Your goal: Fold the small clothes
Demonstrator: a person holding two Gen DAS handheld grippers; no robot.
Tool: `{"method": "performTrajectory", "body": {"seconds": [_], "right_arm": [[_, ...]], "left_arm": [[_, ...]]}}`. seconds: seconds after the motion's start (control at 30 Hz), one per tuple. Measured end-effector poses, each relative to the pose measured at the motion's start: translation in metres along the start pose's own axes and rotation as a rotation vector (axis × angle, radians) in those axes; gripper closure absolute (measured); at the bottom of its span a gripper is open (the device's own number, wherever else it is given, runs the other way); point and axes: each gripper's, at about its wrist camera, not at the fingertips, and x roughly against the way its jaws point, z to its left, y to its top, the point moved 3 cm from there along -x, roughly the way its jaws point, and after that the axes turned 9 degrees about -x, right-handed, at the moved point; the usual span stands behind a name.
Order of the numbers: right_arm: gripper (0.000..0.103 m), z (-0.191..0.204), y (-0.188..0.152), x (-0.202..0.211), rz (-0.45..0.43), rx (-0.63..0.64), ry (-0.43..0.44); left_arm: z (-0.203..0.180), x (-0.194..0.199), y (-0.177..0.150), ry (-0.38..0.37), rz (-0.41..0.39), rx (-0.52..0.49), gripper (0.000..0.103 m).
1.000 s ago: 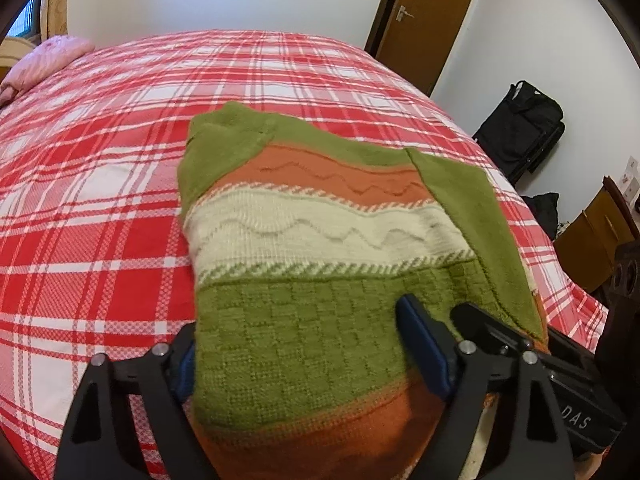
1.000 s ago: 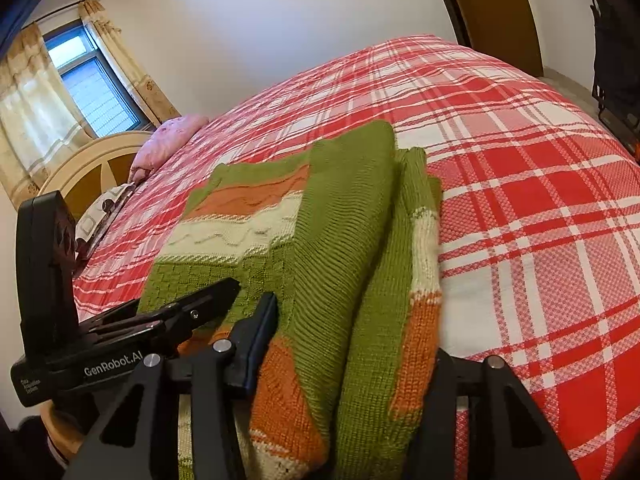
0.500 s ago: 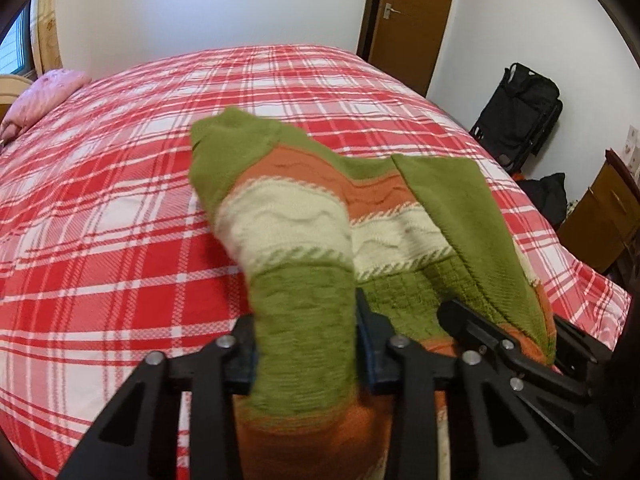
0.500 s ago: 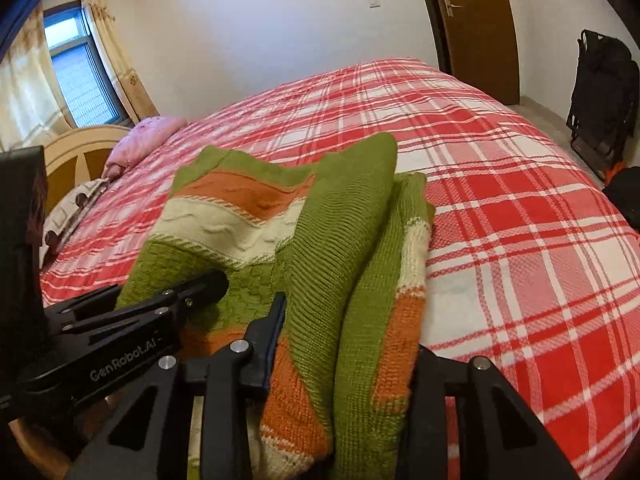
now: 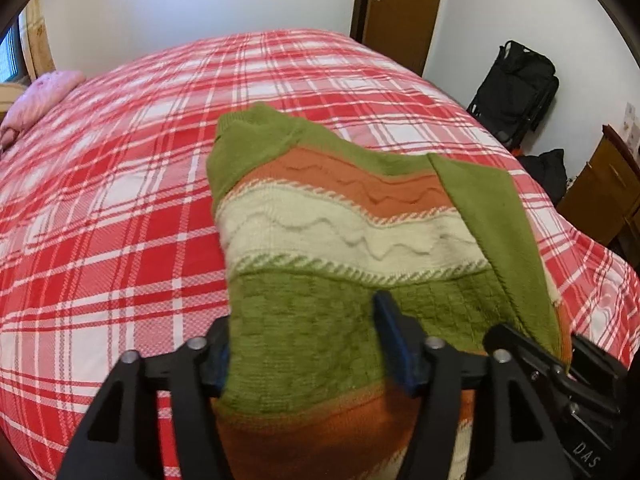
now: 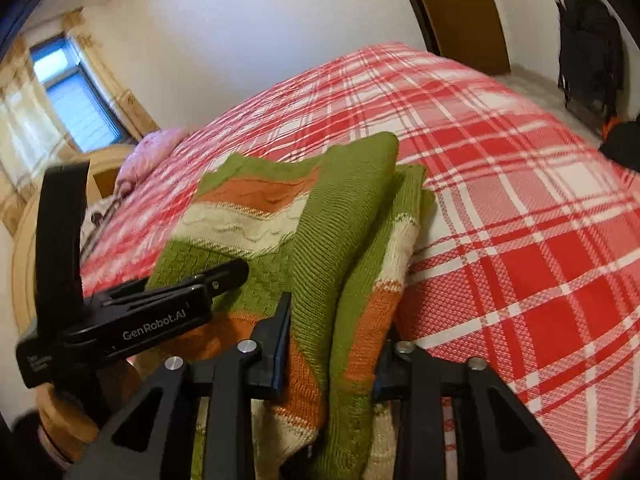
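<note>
Green, orange & cream striped knitted sweater (image 5: 340, 240) lies on the bed w/ the red-and-white plaid cover (image 5: 120, 208), near edge lifted off the cover by both tools. Collar end points to the far side; the green checker-knit band and orange hem are at the near side.

Left hand-held gripper (image 5: 308, 356): jaws stand fairly wide, have just been opening, and the near-left part of the sweater hem sits between them. Cloth bunches up over the gap; left blue pad is up against the knit edge, right blue pad (image 5: 394, 344) rides on top of the green fabric. Real squeeze or just resting? Can't tell from this view.

Right hand-held gripper (image 6: 332, 344): jaws narrower, pinched on the folded-over green sleeve & the stacked layers at the sweater's right edge. Fabric fills the gap fully, pads pressing both sides, a firm hold.

In the right wrist view the left tool comes in from the left, its black body marked "GenRobot.AI", fingertip lying on the green checker band.

Round the room: pink pillow (image 5: 36, 100) far left on the bed, brown wooden door (image 5: 404, 8) at the far wall, black bag (image 5: 516, 88) on the floor to the right, window w/ curtains (image 6: 76, 108) far left.
</note>
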Motion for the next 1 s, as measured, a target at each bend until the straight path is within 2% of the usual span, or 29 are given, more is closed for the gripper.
{"method": "performTrajectory", "body": {"seconds": [0.07, 0.13, 0.2, 0.27, 0.4, 0.47, 0.53, 0.57, 0.63, 0.8, 1.0], "right_arm": [[0.06, -0.008, 0.005, -0.005, 0.009, -0.05, 0.021], [0.045, -0.017, 0.009, -0.009, 0.008, -0.095, 0.024], [0.038, -0.021, 0.01, -0.017, 0.019, -0.123, 0.035], [0.037, -0.019, 0.009, -0.02, 0.01, -0.105, 0.043], [0.032, -0.004, 0.007, -0.028, 0.006, -0.017, -0.001], [0.036, 0.002, 0.007, -0.031, 0.02, 0.024, -0.016], [0.057, 0.007, 0.005, -0.032, 0.039, 0.034, 0.011], [0.059, 0.009, 0.005, -0.031, 0.039, 0.03, 0.015], [0.063, 0.016, 0.001, -0.024, 0.017, 0.054, -0.009], [0.066, 0.031, -0.008, 0.001, -0.034, 0.101, -0.028], [0.066, 0.036, -0.015, 0.043, -0.111, 0.13, -0.05]], "left_arm": [[0.005, -0.005, 0.002, 0.0, 0.009, 0.014, 0.025], [0.011, -0.01, 0.002, -0.01, 0.016, 0.041, 0.015], [0.014, -0.013, -0.001, -0.042, 0.02, 0.077, 0.013], [0.015, -0.016, -0.001, -0.06, 0.015, 0.091, 0.014], [0.007, -0.014, -0.001, -0.057, -0.016, 0.052, 0.021], [0.004, -0.012, -0.001, -0.048, -0.033, 0.037, 0.028], [0.002, -0.008, -0.001, -0.052, -0.05, 0.031, 0.044], [0.0, -0.004, -0.001, -0.045, -0.059, 0.027, 0.048], [0.0, 0.005, -0.002, -0.03, -0.081, 0.027, 0.066], [-0.009, 0.028, -0.003, 0.021, -0.128, -0.013, 0.07], [-0.016, 0.047, -0.008, -0.025, -0.146, -0.008, 0.07]]}}
